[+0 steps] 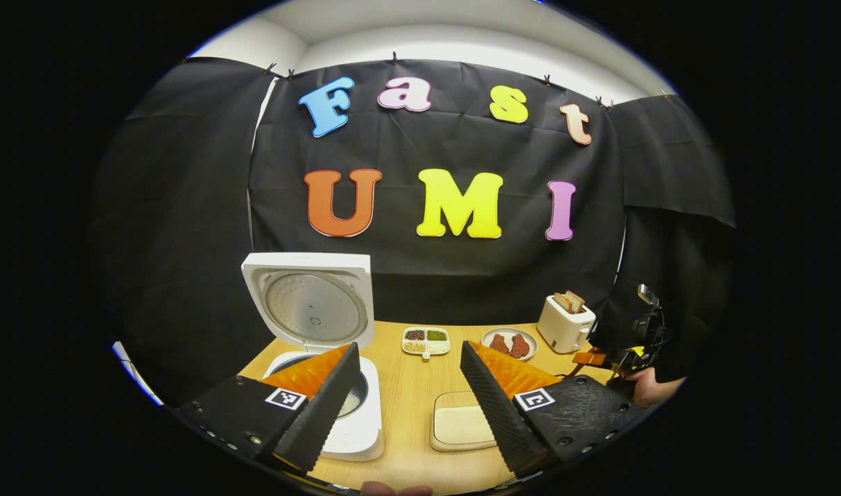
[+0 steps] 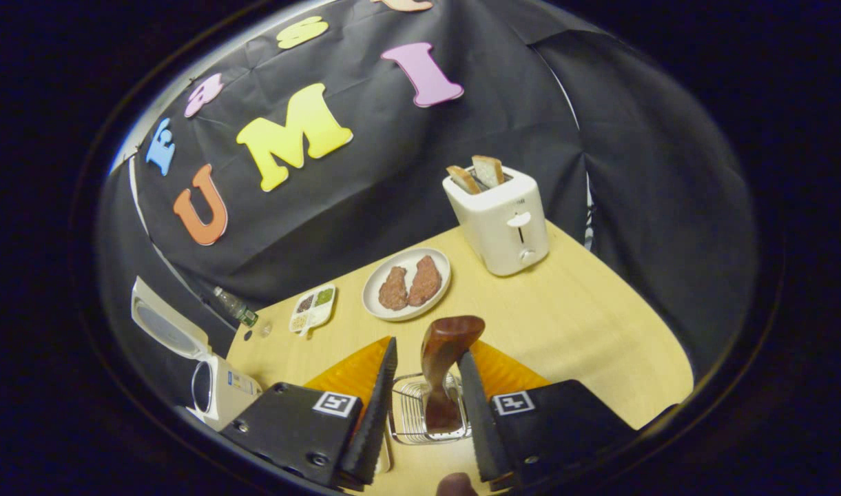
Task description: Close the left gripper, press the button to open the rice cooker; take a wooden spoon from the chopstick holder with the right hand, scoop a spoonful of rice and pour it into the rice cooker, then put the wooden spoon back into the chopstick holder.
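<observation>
Two jaws: I hold one pair in each hand.
Left jaws (image 1: 409,406): spread wide apart at the bottom of the left gripper view, holding nothing.
Rice cooker (image 1: 355,420): white, at the lower left of the left gripper view, its lid (image 1: 310,306) standing up open. One of my left fingers hides part of the pot.
Right jaws (image 2: 427,413): parted, at the bottom middle of the right gripper view, one finger on each side of the wooden spoon (image 2: 444,362). I cannot tell if they touch it.
Wooden spoon: dark brown, standing up in the chopstick holder (image 2: 413,420), bowl end up.
Chopstick holder: a wire basket on the worktop (image 2: 572,324), low in the right gripper view between my right fingers.
Rice dish (image 1: 461,421): pale square tray, lower middle of the left gripper view.
Toaster (image 2: 501,220): white, with two bread slices, upper right of the worktop.
Plate (image 2: 406,284): white, with two brown pieces on it, left of the toaster.
Small split dish (image 2: 313,308): left of the plate, with little heaps in it.
</observation>
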